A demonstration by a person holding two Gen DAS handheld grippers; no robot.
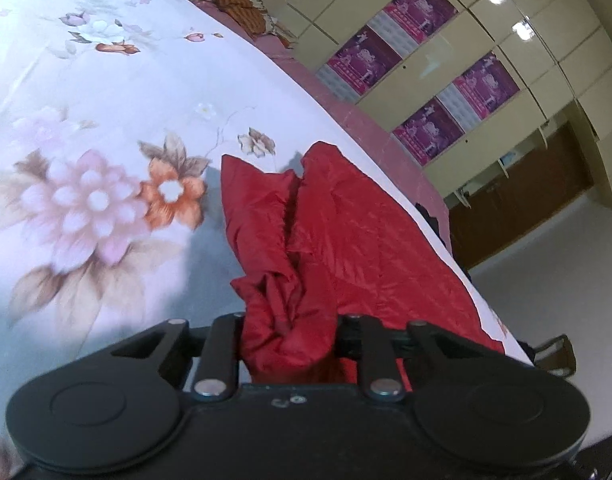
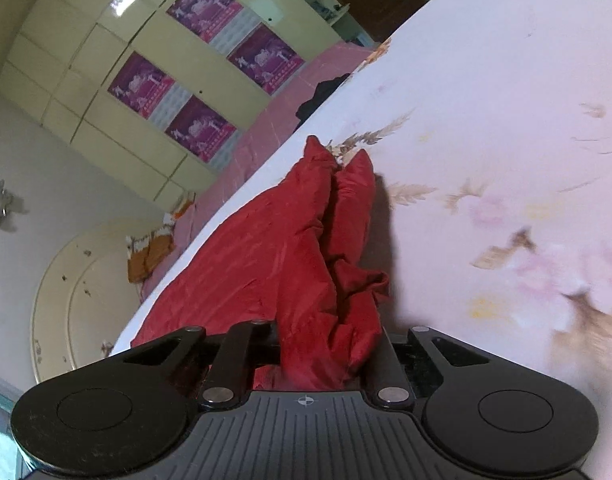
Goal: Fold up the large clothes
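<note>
Landmark: the floral bedsheet [image 1: 106,100], white with pink and orange flowers, spread flat over the bed.
Left gripper [image 1: 288,344]: clamped on a bunched wad of the red garment [image 1: 346,224]; the cloth fills the gap between its jaws.
Garment, place: it lies on the floral bedsheet near the sheet's edge on the wardrobe [image 1: 486,80] side, running away from both grippers in two long folds.
Garment, handling: judged thin, shiny and quilted, so light, soft and limp, probably slippery; it sags wherever unsupported, and a small pinch may slide out.
Hold: best taken at an edge or corner with several layers gathered, both ends gripped so the cloth hangs taut between them.
Right gripper [image 2: 330,360]: likewise closed on a gathered fold of the red garment, above the floral bedsheet.
</note>
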